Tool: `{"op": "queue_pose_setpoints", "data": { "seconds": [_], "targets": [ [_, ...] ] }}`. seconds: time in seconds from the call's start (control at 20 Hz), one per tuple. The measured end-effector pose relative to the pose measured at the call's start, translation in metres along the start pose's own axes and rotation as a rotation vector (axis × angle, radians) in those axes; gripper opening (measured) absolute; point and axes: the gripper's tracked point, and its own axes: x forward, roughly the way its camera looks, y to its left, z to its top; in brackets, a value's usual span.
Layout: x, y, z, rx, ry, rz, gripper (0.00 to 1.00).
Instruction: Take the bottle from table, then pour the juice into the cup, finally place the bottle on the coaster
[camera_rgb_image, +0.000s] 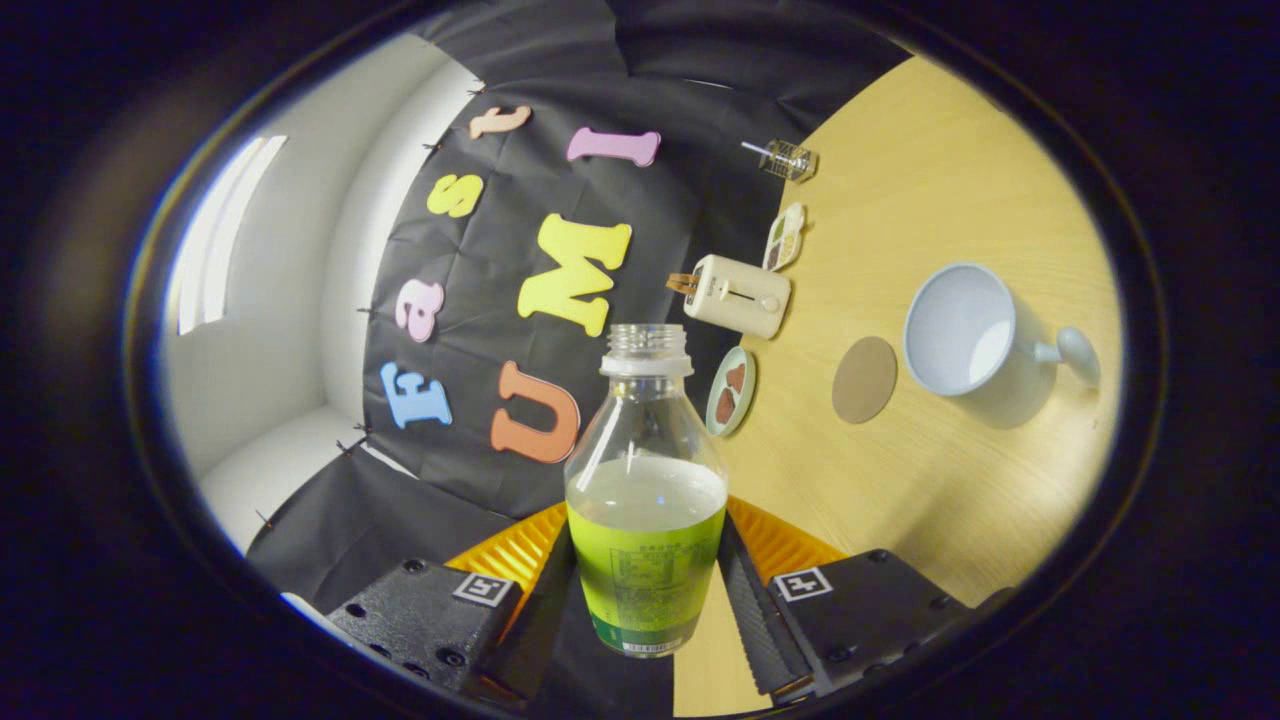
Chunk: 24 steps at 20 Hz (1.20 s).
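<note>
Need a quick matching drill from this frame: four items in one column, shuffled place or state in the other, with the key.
Items
1. bottle
2. mug
3. coaster
4. toaster

Descriptions
A. bare round disc on the wooden table, between the small plate and the mug
B. uncapped, partly filled, clamped between the fingers of the hand-held gripper
C. cream-coloured, by the black cloth wall, beyond the small plate
D. white, empty, handle pointing away from the coaster

Pairs: 1-B, 2-D, 3-A, 4-C
</note>
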Motion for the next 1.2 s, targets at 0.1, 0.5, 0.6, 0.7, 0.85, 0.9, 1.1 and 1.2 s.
{"op": "queue_pose_setpoints", "data": {
  "seconds": [0.1,0.5,0.6,0.7,0.85,0.9,1.1,1.2],
  "targets": [
    [-0.001,0.004,0.001,0.060,0.000,0.020,0.80],
    [0.000,0.006,0.014,0.305,-0.014,0.092,0.79],
    [-0.004,0.011,0.025,0.354,-0.037,0.134,0.79],
    [-0.009,0.013,0.029,0.403,-0.049,0.154,0.79],
    [-0.009,0.015,0.035,0.444,-0.052,0.160,0.79],
    [-0.009,0.016,0.035,0.455,-0.050,0.162,0.79],
    [-0.002,0.017,0.034,0.501,-0.031,0.171,0.79],
    [-0.003,0.017,0.036,0.523,-0.030,0.176,0.79]
  ]
}}
